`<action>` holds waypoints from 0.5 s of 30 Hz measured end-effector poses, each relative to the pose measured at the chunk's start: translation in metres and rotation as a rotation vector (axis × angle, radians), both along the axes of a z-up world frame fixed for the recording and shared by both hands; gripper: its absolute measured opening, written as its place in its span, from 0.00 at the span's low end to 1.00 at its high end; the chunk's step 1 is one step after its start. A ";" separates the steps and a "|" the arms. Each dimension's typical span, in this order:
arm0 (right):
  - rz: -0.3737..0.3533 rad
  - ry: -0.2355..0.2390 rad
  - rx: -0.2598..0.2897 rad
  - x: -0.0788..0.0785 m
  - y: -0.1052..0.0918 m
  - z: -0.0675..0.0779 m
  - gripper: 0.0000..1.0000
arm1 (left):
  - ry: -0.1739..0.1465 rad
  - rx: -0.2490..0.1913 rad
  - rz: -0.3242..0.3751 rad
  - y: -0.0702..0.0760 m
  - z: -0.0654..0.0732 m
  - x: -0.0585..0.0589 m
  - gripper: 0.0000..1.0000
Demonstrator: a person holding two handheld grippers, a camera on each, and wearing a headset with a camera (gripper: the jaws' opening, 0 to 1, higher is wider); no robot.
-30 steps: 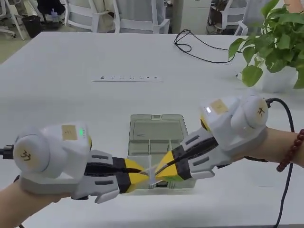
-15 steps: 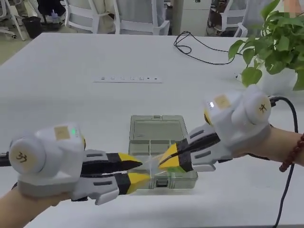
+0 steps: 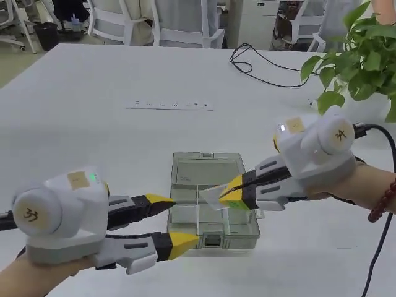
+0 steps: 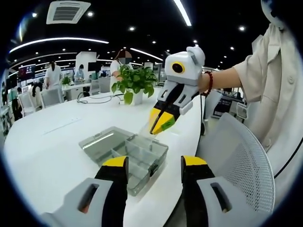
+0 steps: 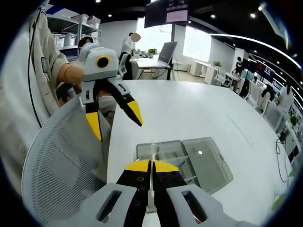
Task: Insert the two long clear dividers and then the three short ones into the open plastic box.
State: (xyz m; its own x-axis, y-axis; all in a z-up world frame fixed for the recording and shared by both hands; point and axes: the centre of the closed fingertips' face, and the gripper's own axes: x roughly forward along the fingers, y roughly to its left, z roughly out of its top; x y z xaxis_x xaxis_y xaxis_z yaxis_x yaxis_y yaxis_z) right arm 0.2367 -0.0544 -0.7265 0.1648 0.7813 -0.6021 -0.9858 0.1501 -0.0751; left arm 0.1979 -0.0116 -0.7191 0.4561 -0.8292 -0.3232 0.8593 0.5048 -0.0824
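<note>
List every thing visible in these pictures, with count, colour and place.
table: one, white, under everything
box: one, clear, open, on the table between the grippers
divider: one, clear, above the box
power strip: one, white, behind the box
cable: one, black, far side of table
plant: one, green, table's right side
chairs: several, white, beyond the table
left gripper: one, white, yellow tips, open, beside the box
right gripper: one, same colours, shut on the divider

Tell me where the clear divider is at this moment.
In the head view, the clear divider is pinched in the right hand-held gripper, over the middle of the open plastic box.
</note>
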 end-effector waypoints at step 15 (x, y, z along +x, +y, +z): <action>-0.079 -0.007 -0.057 0.024 -0.007 -0.014 0.02 | 0.012 -0.007 0.055 0.006 -0.005 0.008 0.62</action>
State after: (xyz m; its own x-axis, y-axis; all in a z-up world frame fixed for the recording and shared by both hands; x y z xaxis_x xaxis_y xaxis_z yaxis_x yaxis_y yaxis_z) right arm 0.2610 -0.0615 -0.7409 0.2289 0.7301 -0.6439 -0.9705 0.2226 -0.0925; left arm 0.2061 -0.0057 -0.7241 0.4970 -0.8053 -0.3232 0.8294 0.5504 -0.0957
